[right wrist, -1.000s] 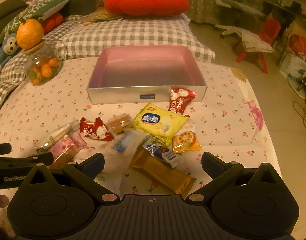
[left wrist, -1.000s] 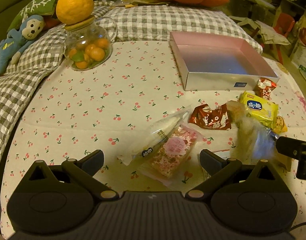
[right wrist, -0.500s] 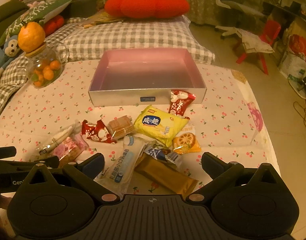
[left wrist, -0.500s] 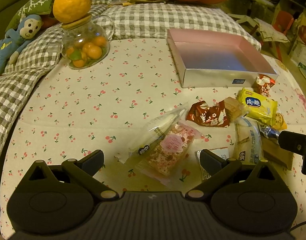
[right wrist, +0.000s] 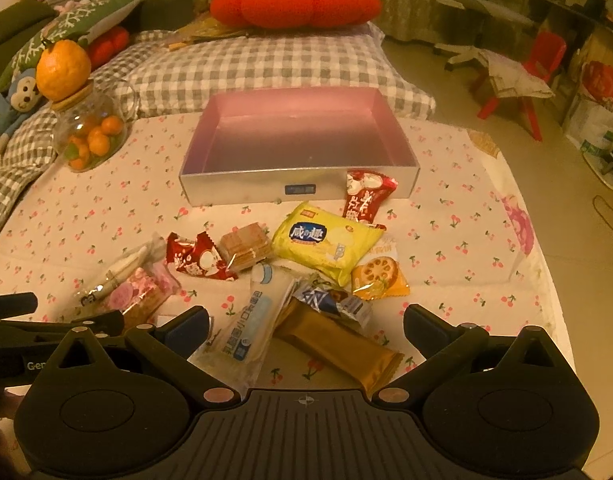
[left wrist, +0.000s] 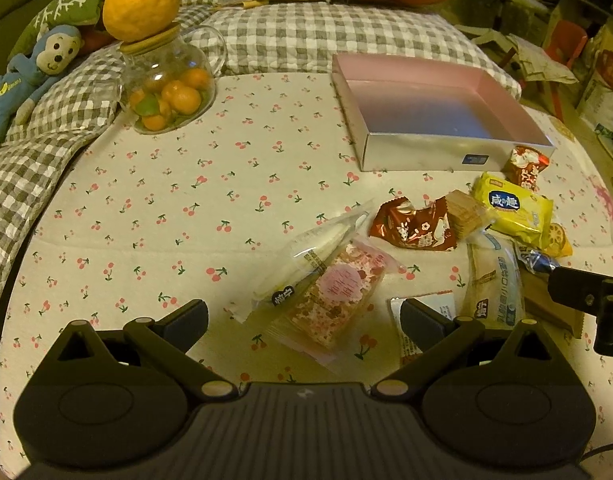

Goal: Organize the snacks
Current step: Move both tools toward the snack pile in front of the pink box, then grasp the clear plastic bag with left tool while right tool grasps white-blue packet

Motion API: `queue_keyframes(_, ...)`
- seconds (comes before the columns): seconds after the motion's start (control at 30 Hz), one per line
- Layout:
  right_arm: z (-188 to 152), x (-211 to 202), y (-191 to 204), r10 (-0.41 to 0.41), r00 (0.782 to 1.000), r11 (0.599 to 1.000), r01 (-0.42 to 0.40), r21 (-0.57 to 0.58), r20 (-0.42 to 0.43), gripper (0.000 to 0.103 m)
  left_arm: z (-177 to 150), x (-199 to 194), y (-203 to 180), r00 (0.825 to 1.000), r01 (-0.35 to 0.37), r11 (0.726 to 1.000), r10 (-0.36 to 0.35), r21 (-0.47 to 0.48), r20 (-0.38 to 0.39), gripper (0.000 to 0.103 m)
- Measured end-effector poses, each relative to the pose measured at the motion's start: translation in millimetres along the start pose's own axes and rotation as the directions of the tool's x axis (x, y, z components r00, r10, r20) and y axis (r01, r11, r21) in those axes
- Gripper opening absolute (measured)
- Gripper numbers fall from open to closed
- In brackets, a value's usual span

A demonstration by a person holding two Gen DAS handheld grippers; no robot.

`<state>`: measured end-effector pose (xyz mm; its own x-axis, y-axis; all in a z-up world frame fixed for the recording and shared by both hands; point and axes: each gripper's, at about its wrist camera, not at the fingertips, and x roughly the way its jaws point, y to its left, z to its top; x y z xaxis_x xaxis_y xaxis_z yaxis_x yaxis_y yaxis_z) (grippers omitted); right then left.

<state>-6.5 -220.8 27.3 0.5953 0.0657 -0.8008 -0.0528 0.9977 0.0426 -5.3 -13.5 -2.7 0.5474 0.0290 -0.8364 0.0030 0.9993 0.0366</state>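
Tongs, left [left wrist: 304,314] and right [right wrist: 306,320]: both spread wide, gripping nothing, low over cherry-print bedsheet [left wrist: 154,216]. Pink-speckled clear-wrapped snack bar [left wrist: 332,294] between left tips; white-blue packet [right wrist: 250,318] and gold bar [right wrist: 338,346] between right. Silver pink-lined shallow box [right wrist: 298,190] beyond scattered snacks.

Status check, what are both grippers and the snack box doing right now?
Left gripper open, over pink packet. Right gripper open, above gold bar. Box empty; snacks loose in front.
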Motion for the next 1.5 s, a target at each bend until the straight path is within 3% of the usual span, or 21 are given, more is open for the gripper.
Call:
queue_keyframes(1.1, 3.0, 4.0, -5.9, 0.007, 1.000, 1.000, -0.006, 0.016, -0.025, 0.103, -0.7, 4.8, 2.4, 1.000, 0.022, 1.000, -0.022, 0.005, -0.010, 0.102)
queue_keyframes(1.27, 9.8, 2.4, -19.1, 0.080, 0.996, 0.995, -0.077, 0.056, -0.039, 0.103, 3.6, 8.8, 8.6, 0.996, 0.081, 0.997, -0.080, 0.020, -0.035, 0.102)
queue_keyframes(1.5, 10.1, 11.7, -38.4, 0.226, 0.972, 0.966, -0.215, 0.144, -0.066, 0.103, 6.3, 12.9, 26.5, 0.978, 0.206, 0.979, -0.206, 0.003, -0.015, 0.097)
